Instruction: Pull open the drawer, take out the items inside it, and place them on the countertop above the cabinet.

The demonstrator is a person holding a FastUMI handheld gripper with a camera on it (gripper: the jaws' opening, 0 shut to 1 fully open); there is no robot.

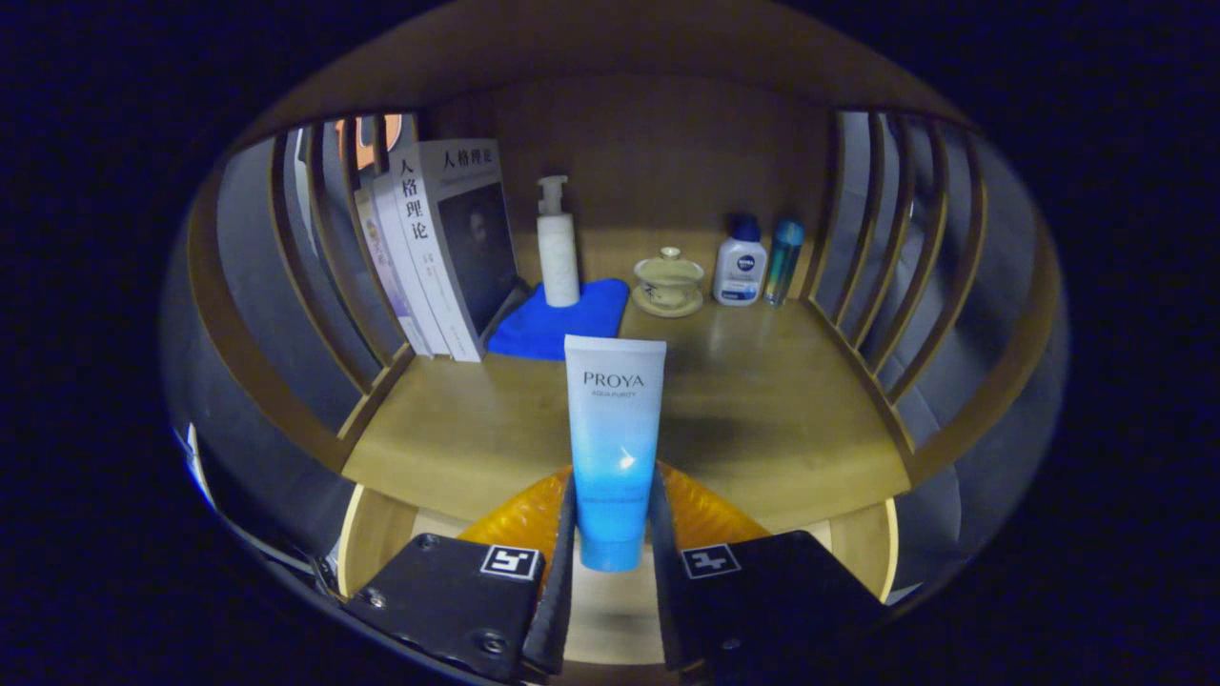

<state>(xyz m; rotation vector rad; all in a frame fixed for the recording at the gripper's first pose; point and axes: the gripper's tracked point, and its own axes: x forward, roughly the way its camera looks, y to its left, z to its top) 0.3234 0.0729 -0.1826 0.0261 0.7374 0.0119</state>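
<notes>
A blue-and-white cosmetic tube point(613, 429) stands upright between my fingers, cap end down, and both fingers press on its lower part. My gripper point(612, 519) is shut on it, held over the front edge of the wooden countertop point(762, 419). Below the fingers lies the open drawer point(610, 610), its pale wooden floor showing.
On the countertop beyond the tube: several books point(438, 248) leaning at the left, a white pump bottle point(558, 243) on a blue cloth point(558, 319), a lidded tea bowl point(669, 281), a white-and-blue bottle point(741, 267) and a slim blue bottle point(784, 259). Slatted wooden sides point(877, 238) flank the top.
</notes>
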